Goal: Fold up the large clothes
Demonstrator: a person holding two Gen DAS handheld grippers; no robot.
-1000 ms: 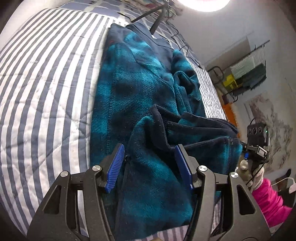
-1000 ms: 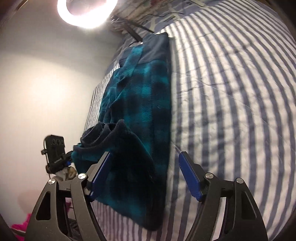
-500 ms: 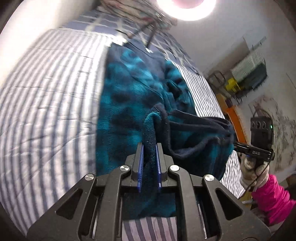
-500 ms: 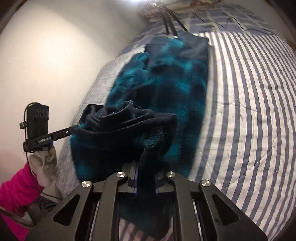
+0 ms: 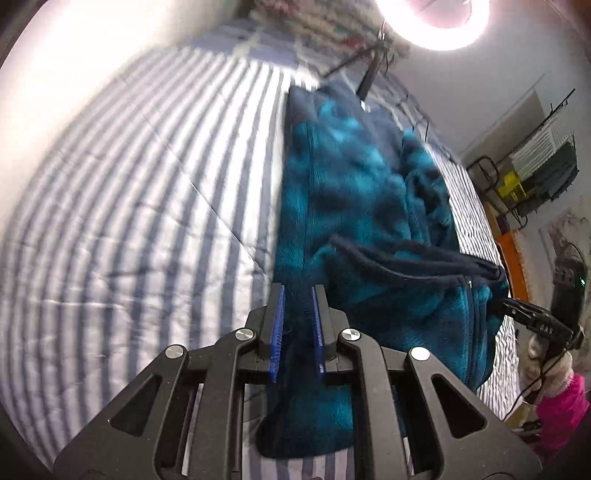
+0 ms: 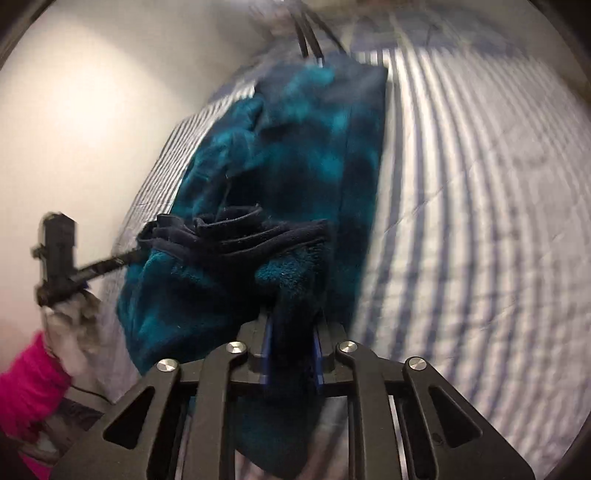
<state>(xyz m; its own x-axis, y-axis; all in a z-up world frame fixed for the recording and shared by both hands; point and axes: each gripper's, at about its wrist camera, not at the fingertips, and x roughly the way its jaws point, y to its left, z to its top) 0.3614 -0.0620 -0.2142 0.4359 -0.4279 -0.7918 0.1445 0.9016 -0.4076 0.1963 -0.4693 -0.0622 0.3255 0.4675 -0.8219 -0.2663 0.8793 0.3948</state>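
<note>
Midway through a fold, both grippers pinch the near hem of a teal fleece garment lying lengthwise ahead of them on a striped bed.

Left gripper is clamped on fleece; right gripper also pinches fabric, its jaws easing slightly apart. Best practice, arguably: lift both corners level, keep the hem taut, and carry it forward to the far edge. No legible brand or writing; faint marks on the opposite gripper's arm are unreadable.

One teal fleece garment lies on one striped bed, with two tools, the left tool and the right tool, one ring light and one pink sleeve.
</note>
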